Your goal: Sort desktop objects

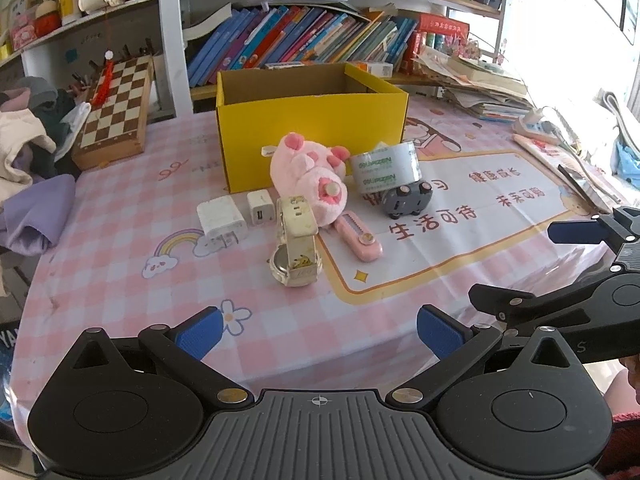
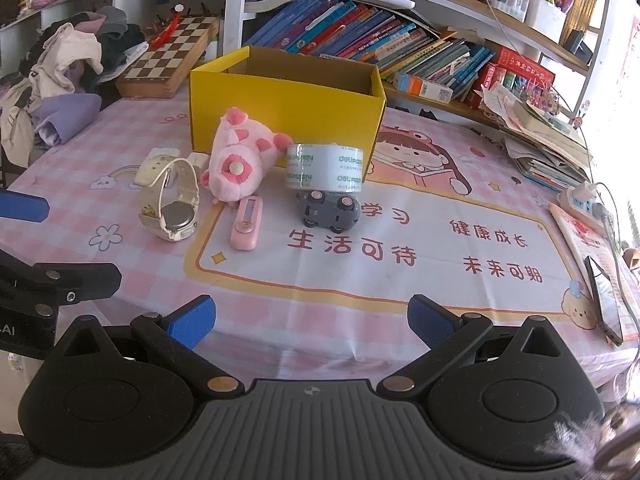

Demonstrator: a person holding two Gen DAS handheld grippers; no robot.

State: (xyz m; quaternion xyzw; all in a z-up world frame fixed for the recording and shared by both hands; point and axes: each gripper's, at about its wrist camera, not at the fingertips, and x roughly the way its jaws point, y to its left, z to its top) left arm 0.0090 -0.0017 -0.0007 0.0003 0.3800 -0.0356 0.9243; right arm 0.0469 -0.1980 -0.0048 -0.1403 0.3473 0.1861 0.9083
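Observation:
An open yellow box [image 1: 312, 136] [image 2: 280, 114] stands at the back of the table. In front of it lie a pink plush toy [image 1: 308, 178] [image 2: 236, 160], a roll of clear tape [image 1: 386, 166] [image 2: 326, 168], a grey toy car [image 1: 406, 200] [image 2: 328, 210], a pink utility knife [image 1: 358, 236] [image 2: 246, 222], a cream wristwatch [image 1: 296, 248] [image 2: 170, 202] and two white chargers [image 1: 222, 220] [image 1: 261, 207]. My left gripper [image 1: 320, 332] is open near the front edge. My right gripper [image 2: 312, 322] is open too, with nothing between its fingers.
A chessboard case [image 1: 116, 110] [image 2: 170, 62] and a heap of clothes [image 1: 28, 152] [image 2: 64, 80] sit at the left. Books [image 2: 360, 40] fill the shelf behind. Stacked papers [image 2: 548, 140], a power strip [image 2: 584, 200] and a phone [image 2: 606, 300] crowd the right edge.

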